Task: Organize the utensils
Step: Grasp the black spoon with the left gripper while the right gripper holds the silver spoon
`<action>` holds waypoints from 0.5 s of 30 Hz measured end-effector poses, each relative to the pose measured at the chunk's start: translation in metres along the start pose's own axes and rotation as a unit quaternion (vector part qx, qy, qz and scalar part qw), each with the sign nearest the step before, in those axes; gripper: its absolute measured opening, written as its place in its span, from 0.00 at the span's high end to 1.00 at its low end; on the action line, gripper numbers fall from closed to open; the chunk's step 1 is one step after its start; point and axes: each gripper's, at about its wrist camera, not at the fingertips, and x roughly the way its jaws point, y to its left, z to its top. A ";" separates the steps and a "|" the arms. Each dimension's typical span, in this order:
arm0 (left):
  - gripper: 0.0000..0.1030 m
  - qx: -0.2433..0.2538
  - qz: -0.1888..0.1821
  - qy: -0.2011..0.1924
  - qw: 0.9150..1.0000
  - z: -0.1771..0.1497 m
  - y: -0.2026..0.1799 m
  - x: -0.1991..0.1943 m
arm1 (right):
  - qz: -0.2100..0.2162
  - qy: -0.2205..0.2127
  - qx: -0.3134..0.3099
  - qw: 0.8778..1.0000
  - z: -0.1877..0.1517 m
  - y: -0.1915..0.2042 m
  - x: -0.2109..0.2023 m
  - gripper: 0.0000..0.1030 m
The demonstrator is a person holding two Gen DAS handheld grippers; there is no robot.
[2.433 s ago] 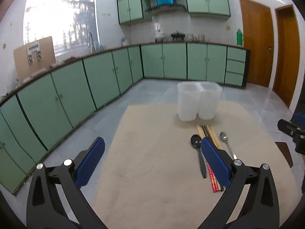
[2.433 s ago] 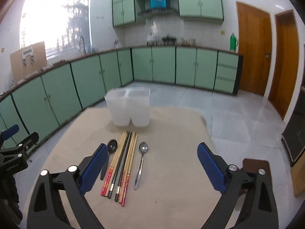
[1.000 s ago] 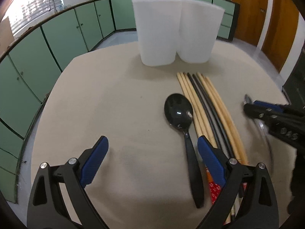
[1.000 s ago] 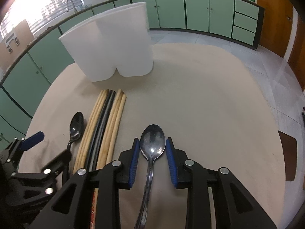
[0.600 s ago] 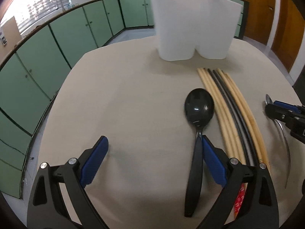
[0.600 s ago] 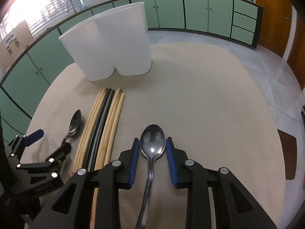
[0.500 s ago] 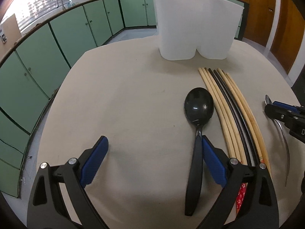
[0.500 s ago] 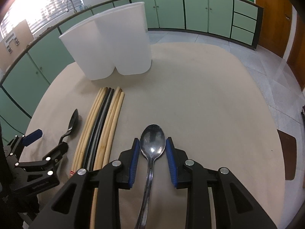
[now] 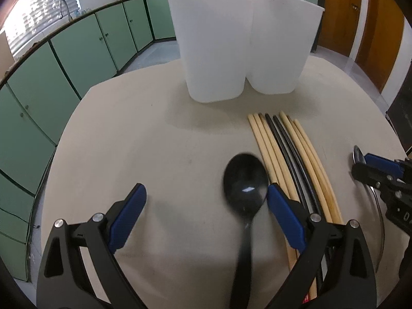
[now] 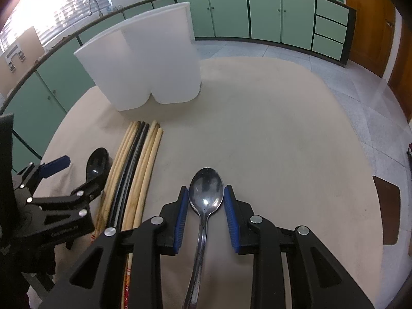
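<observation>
Utensils laid out on beige table (image 10: 283, 134), front of a white two-compartment holder (image 10: 144, 67). Holder upright near far edge of table, both compartments side by side, contents not visible from these angles.

Chopsticks (image 10: 140, 170): bundle of pale wooden and black sticks lying side by side, tips toward holder, just short of its base. Printed red ends toward the near edge, partly hidden behind the grippers.

Metal spoon (image 10: 206, 193): bowl up, flat on table right of chopsticks and apart from them, handle running back under the right wrist camera.

Black spoon (image 9: 244, 182): left of chopsticks, bowl just beside the outermost pale stick, handle toward near edge. Slightly blurred in left wrist view.

Right gripper (image 10: 206, 213): jaws drawn in narrow, blue pads flanking the metal spoon's bowl and neck on both sides, at or against its edges; spoon resting on table.

Left gripper (image 9: 206, 211): jaws spread wide, nothing pinched. Right pad just beside the black spoon's bowl, left pad well off over bare table. Spoon's handle lying between the two fingers, nearer the right one.

Green cabinets (image 10: 229, 13) ringing the room behind.
</observation>
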 end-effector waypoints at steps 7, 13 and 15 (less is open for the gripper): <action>0.10 -0.001 -0.001 -0.001 1.000 0.006 -0.003 0.003 | -0.008 -0.001 -0.010 1.000 0.002 0.004 0.003 0.72; 0.27 -0.027 -0.030 -0.002 0.999 0.011 0.005 0.010 | -0.017 0.002 -0.021 1.000 0.003 0.006 0.004 0.72; 0.45 -0.020 -0.040 -0.010 0.999 0.013 0.001 0.008 | -0.020 -0.001 -0.026 0.999 0.004 0.010 0.005 0.73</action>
